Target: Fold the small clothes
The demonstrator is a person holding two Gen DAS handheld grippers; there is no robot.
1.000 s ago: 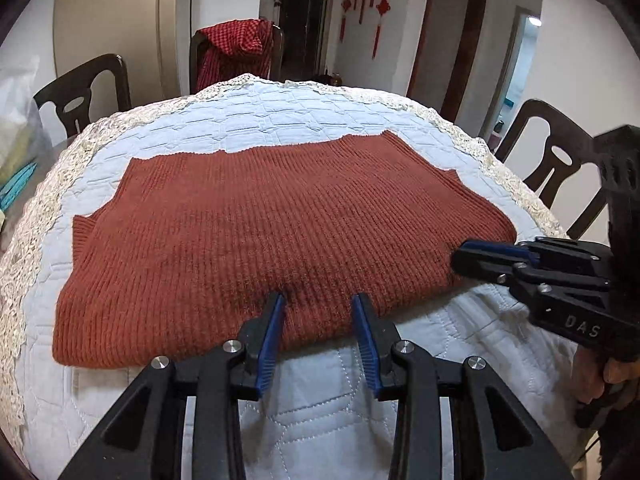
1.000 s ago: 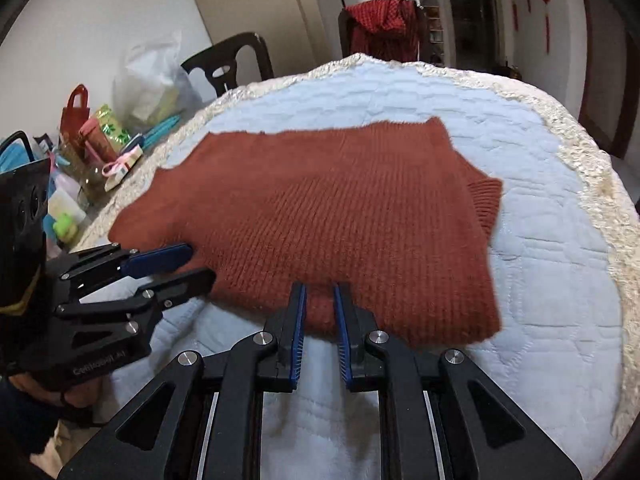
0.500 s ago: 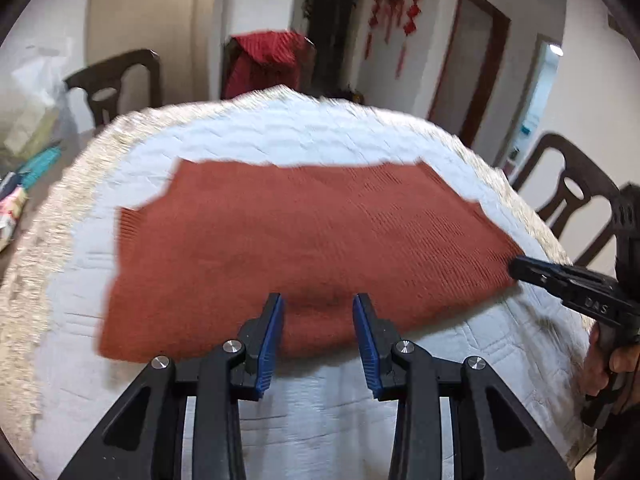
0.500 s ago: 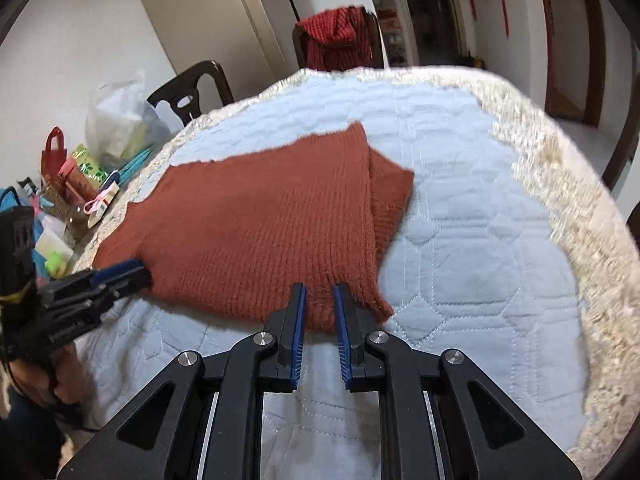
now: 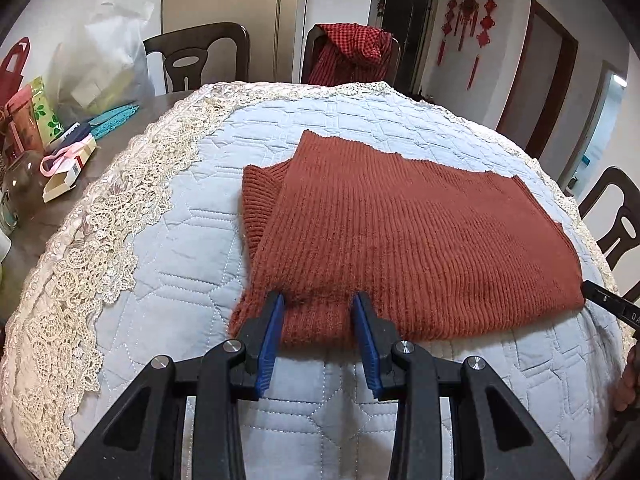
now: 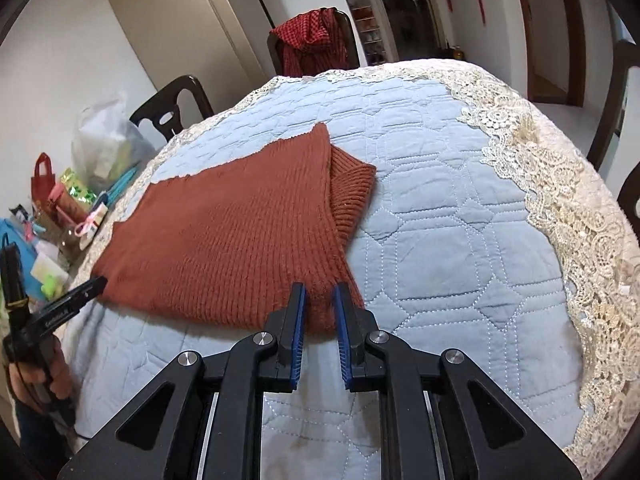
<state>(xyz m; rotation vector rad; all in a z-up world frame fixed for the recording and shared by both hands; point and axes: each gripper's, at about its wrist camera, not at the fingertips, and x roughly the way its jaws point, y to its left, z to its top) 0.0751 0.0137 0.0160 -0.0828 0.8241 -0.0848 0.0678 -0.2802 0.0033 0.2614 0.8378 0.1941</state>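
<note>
A rust-red ribbed knit sweater (image 5: 400, 240) (image 6: 240, 232) lies folded flat on the light-blue quilted table cover (image 5: 180, 260) (image 6: 440, 220). One ribbed sleeve end pokes out at each side. My left gripper (image 5: 318, 304) stands partly open astride the near left corner of the hem, and its pads do not squeeze the cloth. My right gripper (image 6: 320, 296) has only a narrow gap between its blue pads, at the near right corner of the hem. Each gripper's tip also shows in the other's view, as the right gripper (image 5: 592, 294) and the left gripper (image 6: 94, 284), both at the hem's ends.
A cream lace border (image 5: 80, 260) rims the cover. Boxes, bags and a jar (image 5: 60, 140) crowd the table's left end beside a white plastic bag (image 5: 108, 52). Dark chairs ring the table; one chair (image 5: 352, 48) carries a red checked garment, another chair (image 5: 616, 216) stands right.
Both grippers slid apart along the near hem, the left from its middle to the left corner and the right to the right corner. The jaw gaps look the same and the sweater stayed put.
</note>
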